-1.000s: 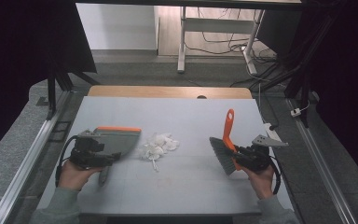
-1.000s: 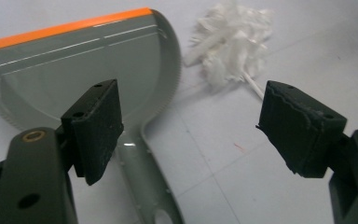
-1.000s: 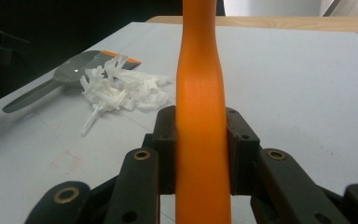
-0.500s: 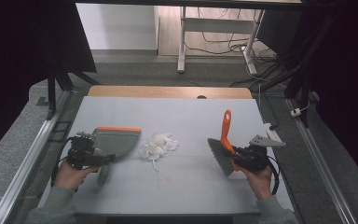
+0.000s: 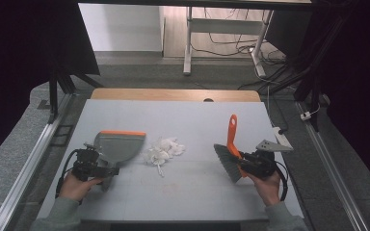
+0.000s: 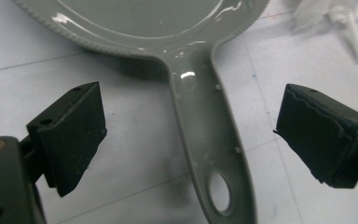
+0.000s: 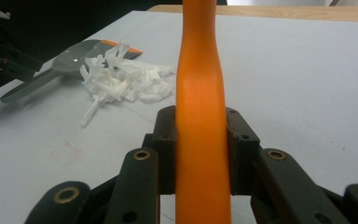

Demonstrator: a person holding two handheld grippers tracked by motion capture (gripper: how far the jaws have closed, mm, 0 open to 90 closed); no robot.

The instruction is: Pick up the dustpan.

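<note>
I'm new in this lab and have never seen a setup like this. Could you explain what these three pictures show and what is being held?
A person at a grey table holds a hand-held gripper in each hand. One picture looks down from above; the other two come from cameras riding on each gripper. The left hand-held gripper stands open, its jaws having just been opening, with the grey dustpan handle lying between them untouched. The right hand-held gripper is clamped on the orange handle of a brush. Between the tools lies a pile of white scraps.

Dustpan (image 5: pixel 118 146), paper scraps (image 5: pixel 164 150), brush (image 5: pixel 230 154) on table (image 5: pixel 192 197)
</note>
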